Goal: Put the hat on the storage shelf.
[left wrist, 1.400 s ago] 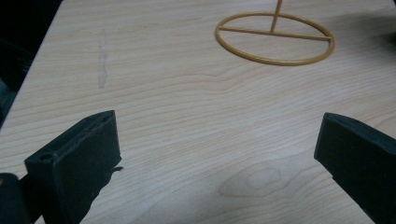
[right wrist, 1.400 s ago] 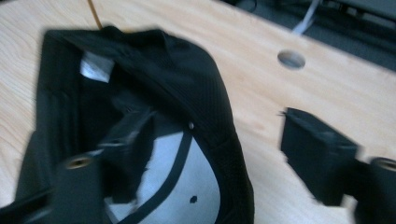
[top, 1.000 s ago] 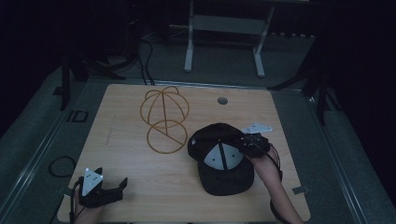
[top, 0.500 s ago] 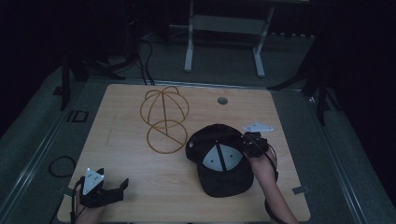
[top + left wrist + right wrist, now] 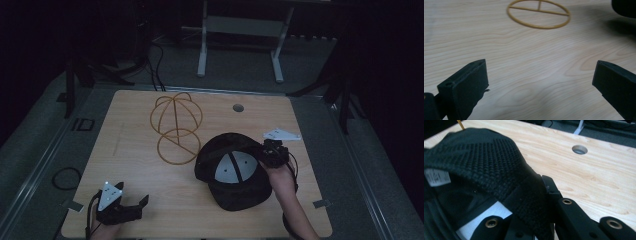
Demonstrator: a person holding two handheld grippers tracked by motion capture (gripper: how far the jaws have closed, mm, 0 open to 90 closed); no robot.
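Right tool (image 5: 264, 156) sits right of centre in the high view, jaws pinched on the rear edge of the black cap (image 5: 232, 170); in the right gripper view the cap's knit band (image 5: 524, 195) runs down between the jaws. Cap lies upturned on the wooden worktop (image 5: 150, 200), lower centre-right, black mesh-like fabric with pale grey inner panels and a small white label (image 5: 437, 177), just right of the yellow wire frame (image 5: 176, 127). Left tool (image 5: 137, 206) at lower left of the high view, jaws spread wide over bare worktop, well apart from the cap.
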